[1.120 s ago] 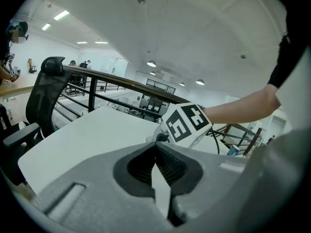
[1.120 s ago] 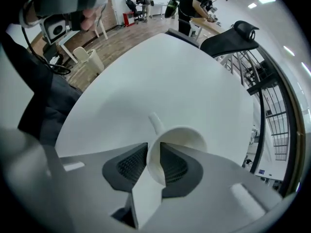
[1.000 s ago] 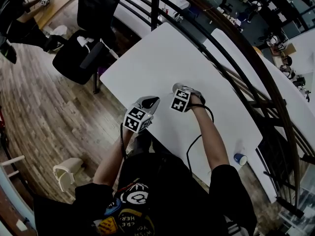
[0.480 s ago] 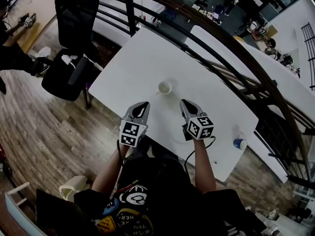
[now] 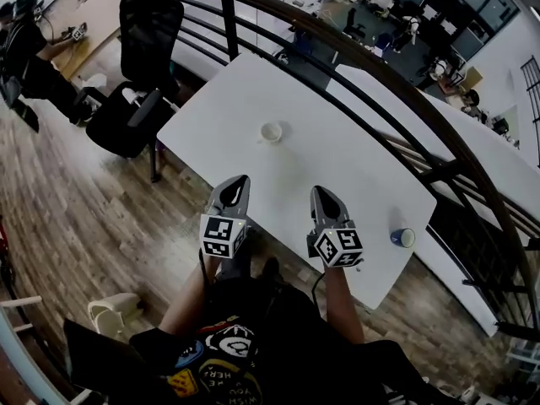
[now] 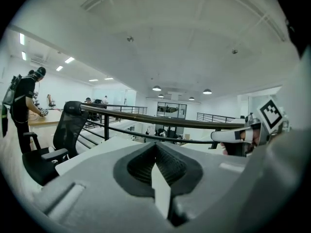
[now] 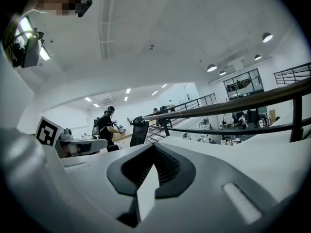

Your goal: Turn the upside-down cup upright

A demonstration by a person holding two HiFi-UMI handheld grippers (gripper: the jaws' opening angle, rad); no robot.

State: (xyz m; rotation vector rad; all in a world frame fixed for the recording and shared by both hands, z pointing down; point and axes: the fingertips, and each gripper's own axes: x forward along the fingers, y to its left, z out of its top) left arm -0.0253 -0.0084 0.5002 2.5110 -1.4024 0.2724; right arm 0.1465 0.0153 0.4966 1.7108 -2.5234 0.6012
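Note:
A small white cup (image 5: pixel 271 132) stands upright on the white table (image 5: pixel 354 167), its mouth facing up, towards the far left part of the top. My left gripper (image 5: pixel 240 180) and right gripper (image 5: pixel 320 192) hover side by side over the table's near edge, well short of the cup and apart from it. Both point away from me, nearly level. In the left gripper view the left gripper (image 6: pixel 156 145) is shut with nothing in it. The right gripper (image 7: pixel 153 148) is likewise shut and empty in its own view. Neither gripper view shows the cup.
A blue cup (image 5: pixel 402 237) sits near the table's right near corner. A black railing (image 5: pixel 371 83) runs behind the table. A black office chair (image 5: pixel 139 83) stands at the left. A person (image 5: pixel 34 49) works at a desk far left. A white bin (image 5: pixel 114 310) is on the floor.
The right gripper was at the cup a second ago; it has let go and drawn back towards me. The left gripper also pulled back. The cup now stands alone, mouth up.

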